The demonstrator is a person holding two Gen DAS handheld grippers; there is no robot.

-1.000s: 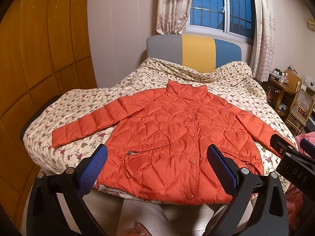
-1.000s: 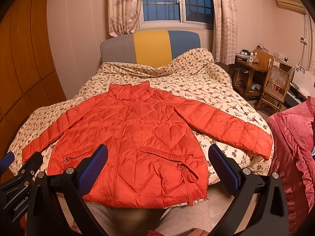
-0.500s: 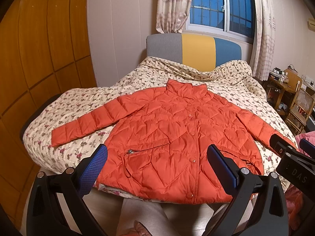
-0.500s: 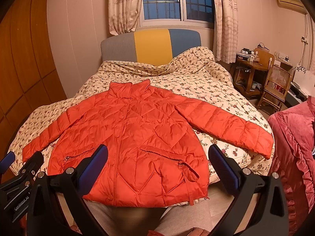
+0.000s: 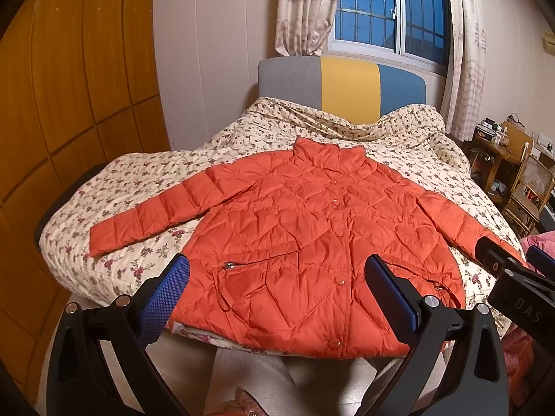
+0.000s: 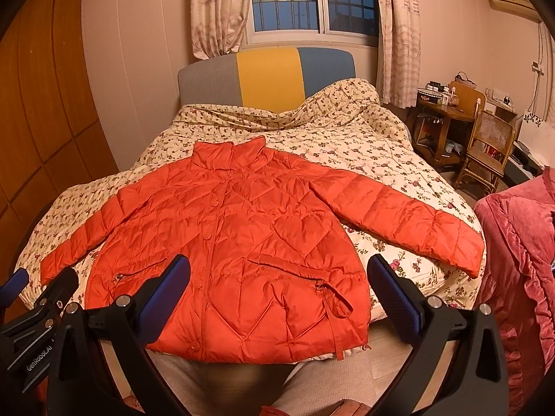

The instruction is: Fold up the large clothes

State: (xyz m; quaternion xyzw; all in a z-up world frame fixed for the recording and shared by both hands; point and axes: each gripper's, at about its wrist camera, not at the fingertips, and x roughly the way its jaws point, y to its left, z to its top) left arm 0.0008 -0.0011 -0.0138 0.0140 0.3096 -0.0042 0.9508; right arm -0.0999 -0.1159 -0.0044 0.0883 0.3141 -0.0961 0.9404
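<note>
An orange quilted puffer jacket [image 5: 312, 235] lies flat and face up on the flowered bed cover [image 5: 138, 180], buttoned, collar towards the headboard, both sleeves spread out. It also shows in the right wrist view [image 6: 242, 242]. Its hem hangs at the near bed edge. My left gripper [image 5: 277, 291] is open and empty, held above the hem in front of the bed. My right gripper [image 6: 277, 291] is open and empty, likewise near the hem. The right gripper's body shows at the right edge of the left wrist view [image 5: 513, 287], and the left gripper's body [image 6: 38, 312] in the right wrist view.
A grey, yellow and blue headboard [image 5: 341, 83] stands under a curtained window. A wooden wardrobe [image 5: 69, 86] lines the left wall. A desk and cane chair [image 6: 485, 145] stand at the right. A pink garment [image 6: 520, 260] lies right of the bed. The person's legs [image 5: 249, 381] show below.
Both grippers have drifted very slightly; the jacket sits a little higher in both views. The jacket has not moved and both grippers stay open.
</note>
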